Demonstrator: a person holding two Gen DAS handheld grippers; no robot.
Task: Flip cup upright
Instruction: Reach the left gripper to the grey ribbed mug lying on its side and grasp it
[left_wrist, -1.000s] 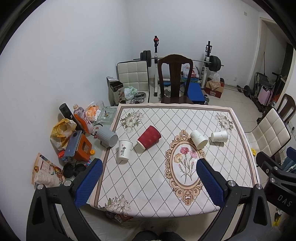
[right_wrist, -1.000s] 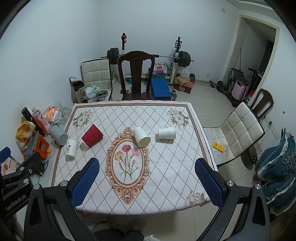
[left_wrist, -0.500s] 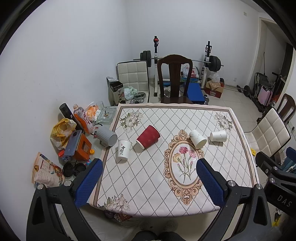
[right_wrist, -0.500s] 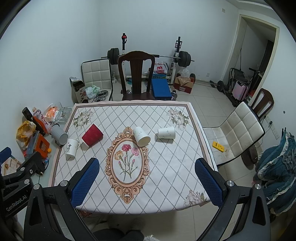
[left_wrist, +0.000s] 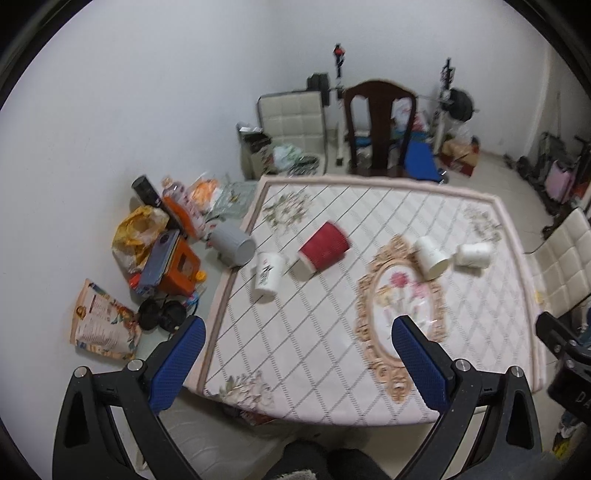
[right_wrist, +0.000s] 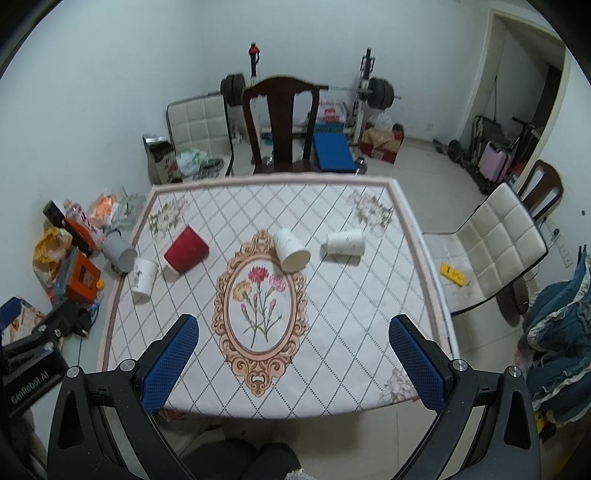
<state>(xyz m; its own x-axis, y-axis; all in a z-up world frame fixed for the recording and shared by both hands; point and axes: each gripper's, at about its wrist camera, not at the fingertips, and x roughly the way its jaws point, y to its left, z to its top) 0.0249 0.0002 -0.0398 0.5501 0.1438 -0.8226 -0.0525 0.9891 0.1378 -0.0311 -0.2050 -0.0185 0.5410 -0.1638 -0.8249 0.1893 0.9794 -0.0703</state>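
Observation:
Several cups lie on their sides on the patterned tablecloth (right_wrist: 332, 314). A red ribbed cup (left_wrist: 324, 249) (right_wrist: 186, 250) lies left of centre. A white printed cup (left_wrist: 267, 272) (right_wrist: 144, 276) lies near the left edge. Two white cups lie right of centre: one (left_wrist: 431, 257) (right_wrist: 291, 250) by the oval flower medallion, one (left_wrist: 474, 254) (right_wrist: 343, 242) further right. My left gripper (left_wrist: 295, 363) is open and empty, above the table's near left part. My right gripper (right_wrist: 293, 363) is open and empty, above the near edge.
A grey cup (left_wrist: 232, 244) lies off the table's left edge among bags, bottles and an orange box (left_wrist: 183, 266). A dark wooden chair (right_wrist: 282, 122) stands at the far side, a white padded chair (right_wrist: 487, 243) at the right. Gym gear lines the back wall.
The left gripper's view has swung left and moved closer to the table, with motion blur. The right gripper has moved slightly forward. The cups have not moved.

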